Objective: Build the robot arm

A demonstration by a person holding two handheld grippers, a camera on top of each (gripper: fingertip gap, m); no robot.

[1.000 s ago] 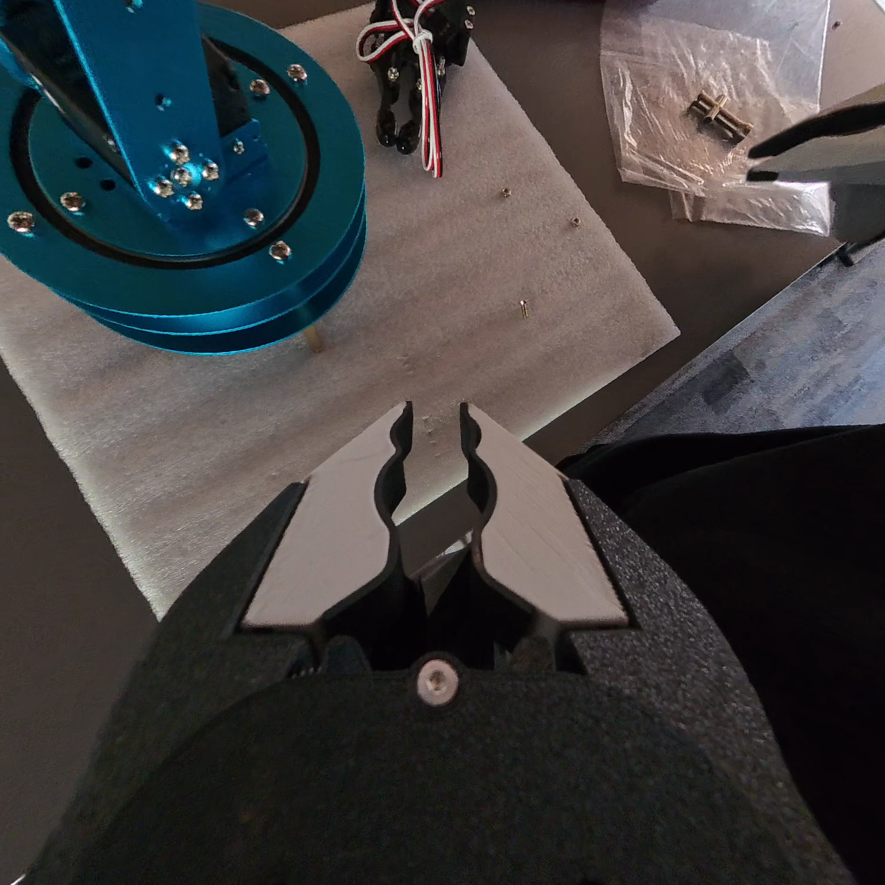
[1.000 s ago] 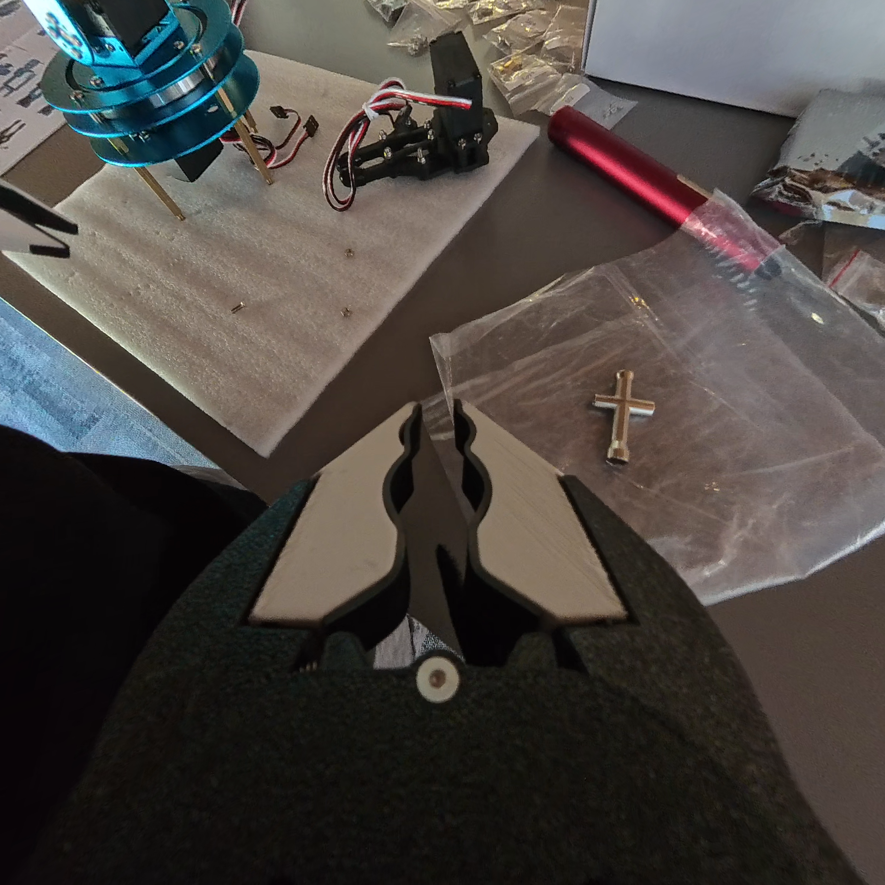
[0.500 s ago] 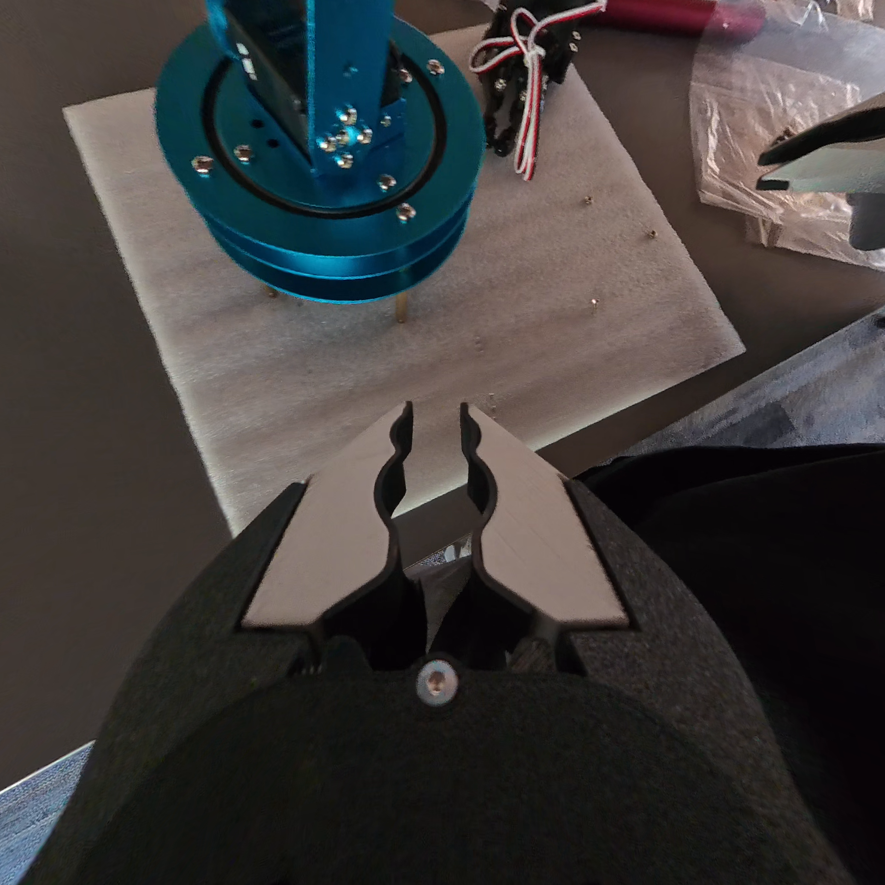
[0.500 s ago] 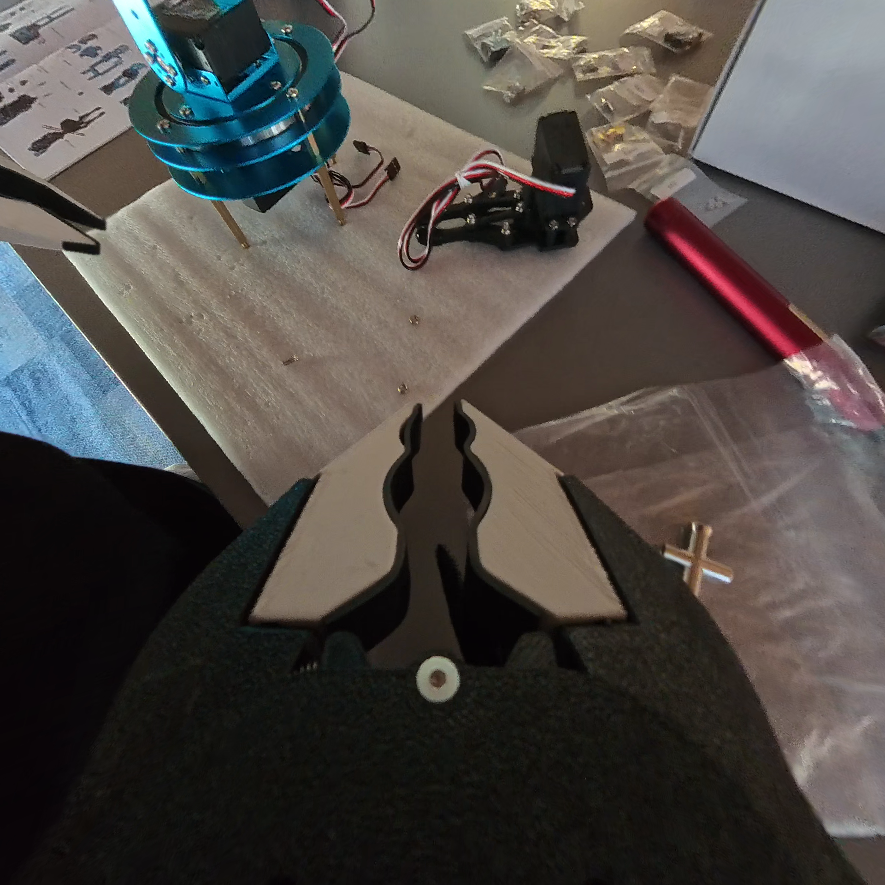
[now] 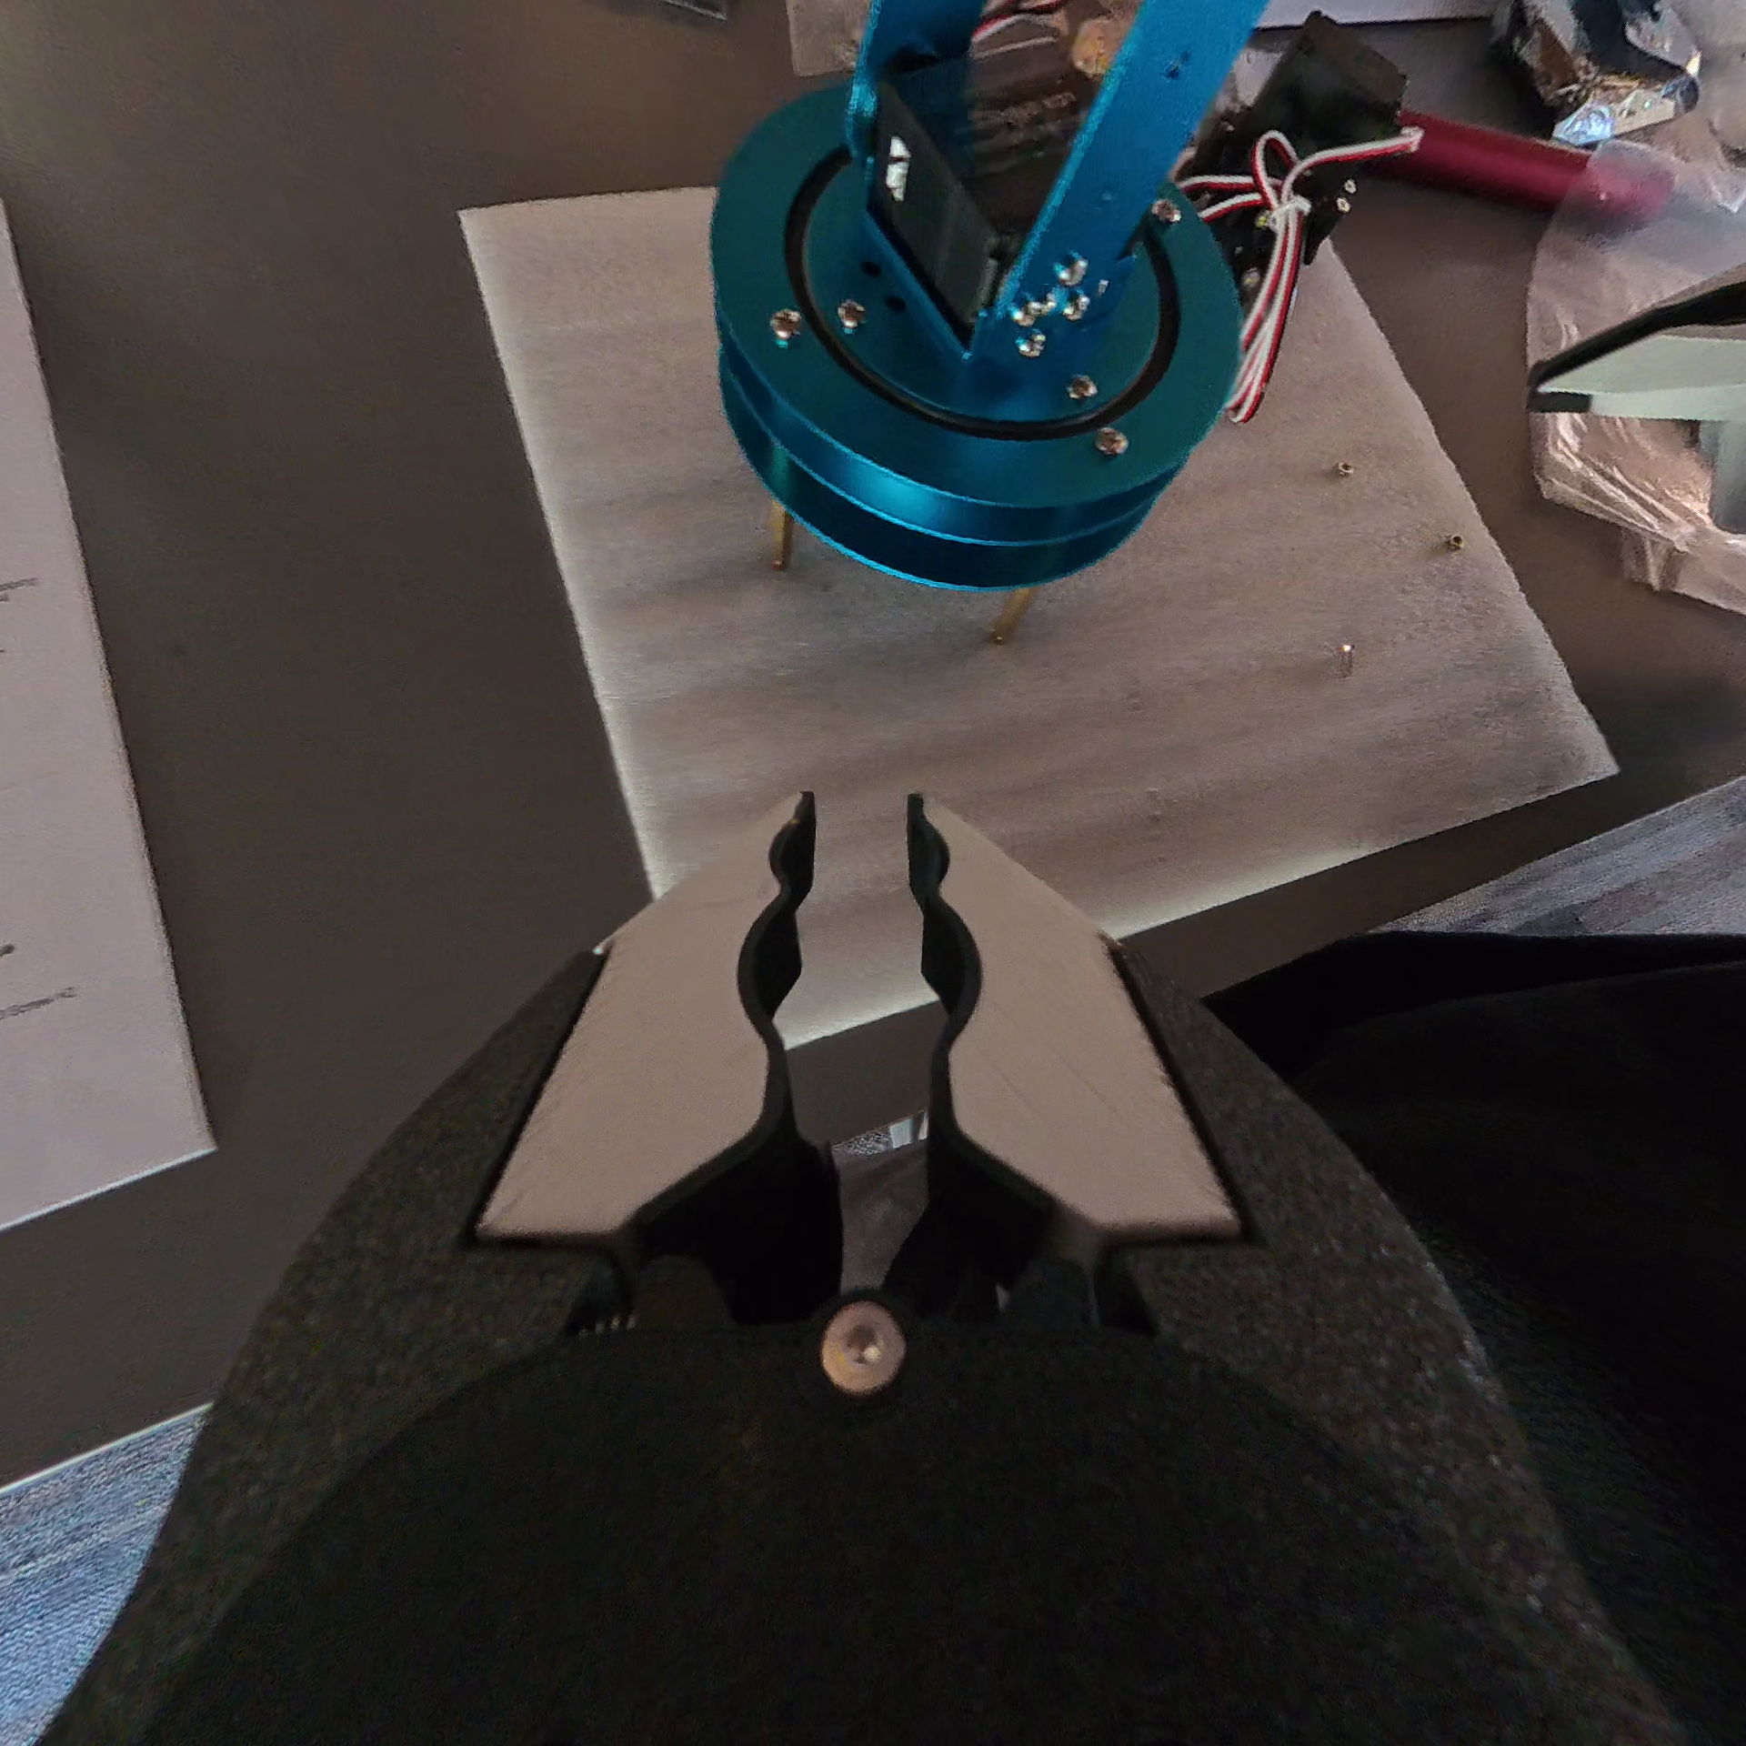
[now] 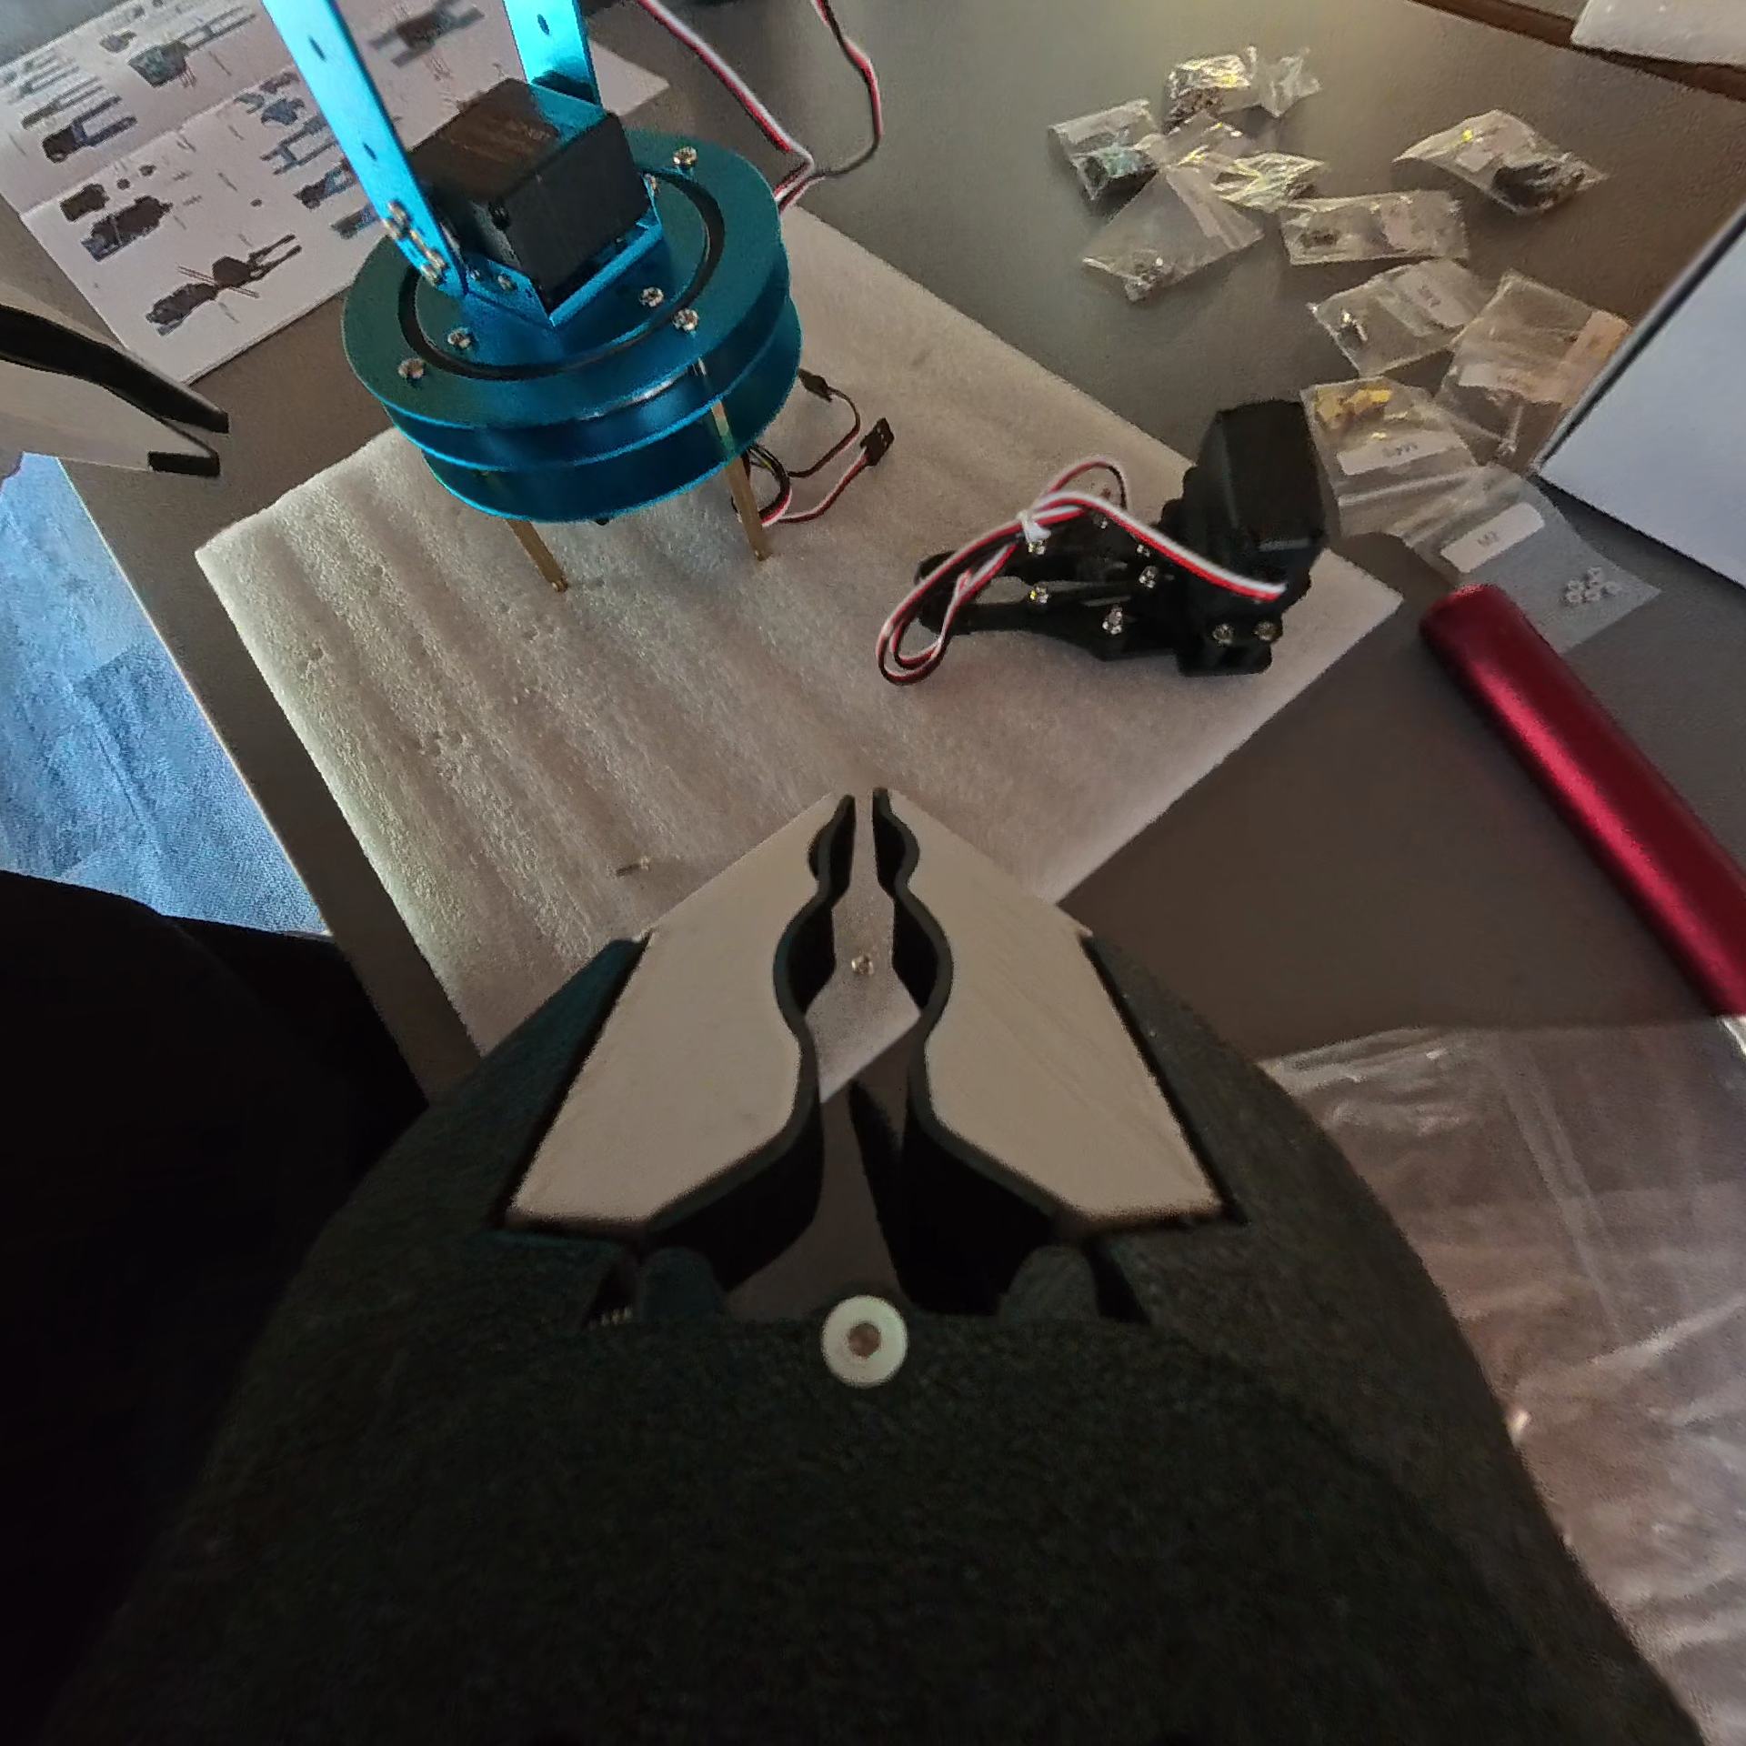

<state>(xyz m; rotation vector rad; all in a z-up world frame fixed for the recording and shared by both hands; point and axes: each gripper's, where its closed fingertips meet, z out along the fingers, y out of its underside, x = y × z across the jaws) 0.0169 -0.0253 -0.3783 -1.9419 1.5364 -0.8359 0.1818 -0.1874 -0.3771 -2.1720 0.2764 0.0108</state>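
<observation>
A blue round metal base with a blue bracket and a black servo stands on brass legs on a white foam pad. My left gripper hovers over the pad's near edge, short of the base, jaws slightly apart and empty. My right gripper is over the pad's near corner, tips almost touching and empty. A small screw lies on the foam under its jaws. The base stands far left of it, and a black claw assembly with red-white wires lies ahead to the right.
A red cylinder and a clear plastic bag lie right of the pad. Several small parts bags and a white box are behind. A printed sheet lies left. Loose screws dot the foam. The table edge is near. Spacing between my two grippers at the tips: around 25 cm.
My right gripper moved left from over the plastic bag to the pad's corner, and its jaws narrowed. My left gripper swung back and left, bringing the blue base to the centre of its view.
</observation>
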